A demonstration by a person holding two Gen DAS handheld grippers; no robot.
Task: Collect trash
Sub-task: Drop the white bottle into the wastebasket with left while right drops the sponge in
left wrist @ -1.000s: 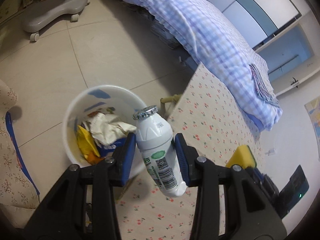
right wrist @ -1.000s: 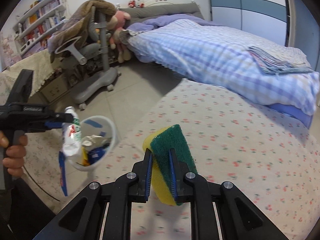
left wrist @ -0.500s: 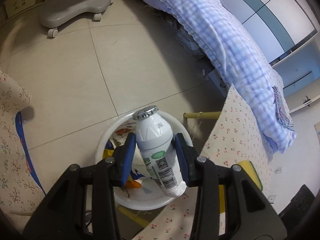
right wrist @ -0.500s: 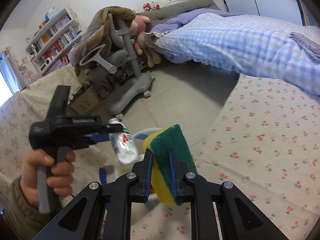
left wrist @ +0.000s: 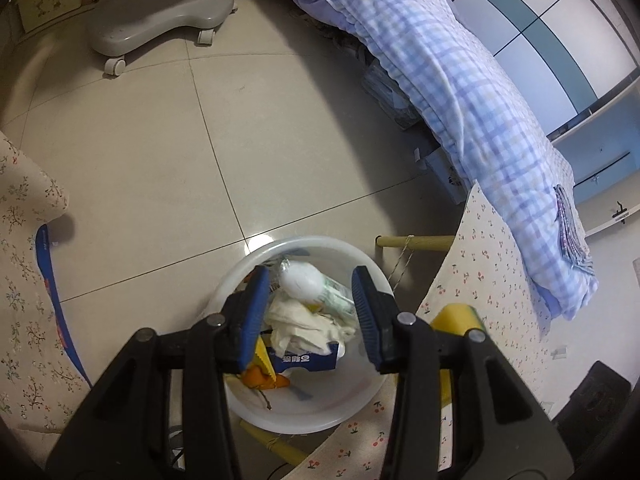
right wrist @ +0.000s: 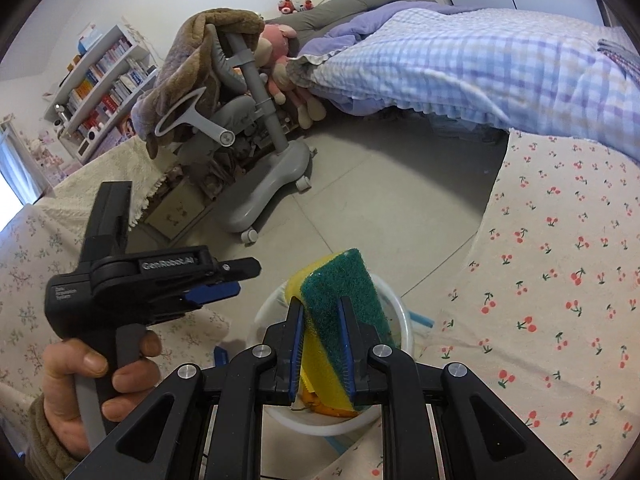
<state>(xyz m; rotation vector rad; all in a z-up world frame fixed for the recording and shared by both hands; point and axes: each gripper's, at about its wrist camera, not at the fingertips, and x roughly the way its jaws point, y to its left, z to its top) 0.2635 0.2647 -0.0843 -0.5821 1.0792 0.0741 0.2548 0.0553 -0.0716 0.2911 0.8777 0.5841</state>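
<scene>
Looking straight down past the left hand-held gripper [left wrist: 308,292], blue pads spread wide and clasping nothing, poised above the white bin [left wrist: 362,400] on the tiled floor [left wrist: 168,152]. Down inside the bin, a small white plastic bottle [left wrist: 304,282] lying on its side on top of the heap, rounded end up toward the lens, green-printed label just visible along its flank, cap end not clear enough to call. Under the bottle, crumpled cream paper [left wrist: 304,324]; below that, a blue-and-white carton [left wrist: 308,358] with print on it, plus yellow and orange scraps [left wrist: 262,376] against the near wall of the bin. Over on the right wrist view, the right hand-held gripper [right wrist: 322,344] clamped tight on a sponge [right wrist: 340,320], green scouring face turned one way and yellow foam the other, held upright over the bin's rim [right wrist: 404,320]. Just left of the bin in that view, the left hand-held gripper seen from the side, gripped by a bare hand [right wrist: 88,384]. Right of the bin, the desk [right wrist: 560,280] draped in a cherry-print cloth. Beyond the bin, a grey wheeled chair base [left wrist: 160,20] and a bed [left wrist: 460,92] under a blue checked cover.
</scene>
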